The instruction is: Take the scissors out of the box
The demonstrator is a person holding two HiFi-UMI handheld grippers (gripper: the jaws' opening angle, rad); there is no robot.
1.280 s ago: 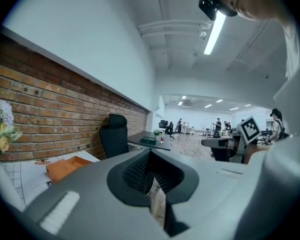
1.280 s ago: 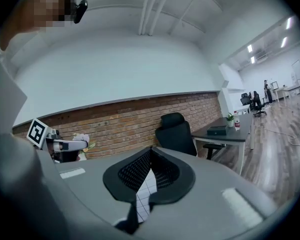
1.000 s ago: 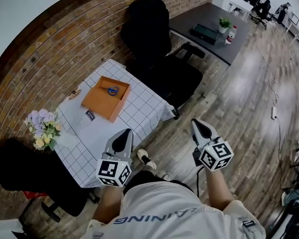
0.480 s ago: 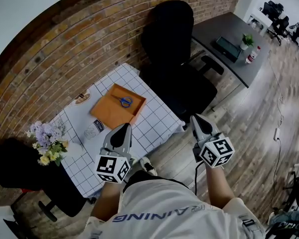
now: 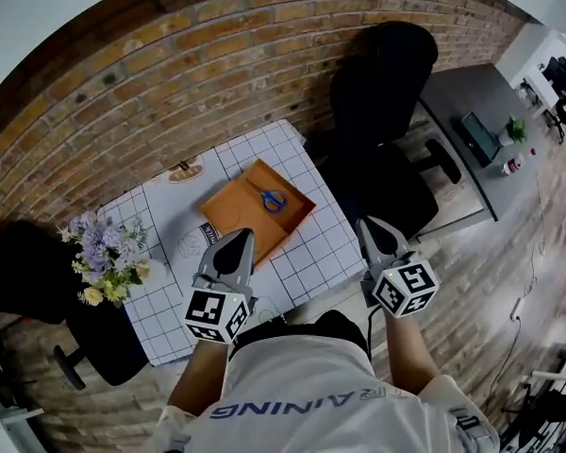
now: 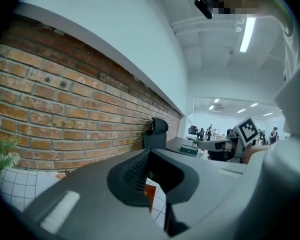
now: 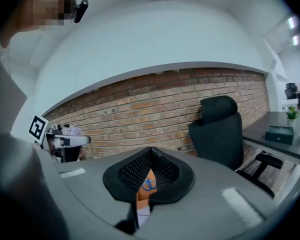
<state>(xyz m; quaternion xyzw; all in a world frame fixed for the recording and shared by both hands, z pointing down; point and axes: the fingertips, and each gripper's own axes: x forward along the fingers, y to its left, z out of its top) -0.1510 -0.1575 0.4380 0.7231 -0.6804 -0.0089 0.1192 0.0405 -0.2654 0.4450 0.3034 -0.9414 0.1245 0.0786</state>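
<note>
**Right gripper** (image 5: 368, 225): jaws are pressed together and nothing is pinched. It is held in the air by the near right edge of the table (image 5: 311, 264), well apart from the box (image 5: 241, 213).

**Left gripper** (image 5: 235, 238): jaws are likewise closed on nothing. It is held over the near part of the table, just short of the box's near corner.

**Box:** orange, shallow and open-topped. It is set cornerwise on the grid-patterned cloth, near the middle of the table.

**Scissors** (image 5: 274, 199): blue-handled, laid flat on the box floor in its far right part, touched by neither gripper. The long axis is judged to run from near right to far left, with the handle loops at the near right end and the blades pointed far left. The item is small in the head view, so this is given with reserve. The blue loops are glimpsed through the gap below the right gripper's jaws.

**Other items:** a bunch of flowers (image 5: 104, 258) at the left end of the table, and a black office chair (image 5: 382, 74) at the far right.

**Step in hand:** judged to be the approach, with the removal not yet begun.

**Next move:** one gripper's jaws are to be spread, carried over the box rim, lowered onto the handle end and closed there. The scissors can then be lifted clear.
</note>
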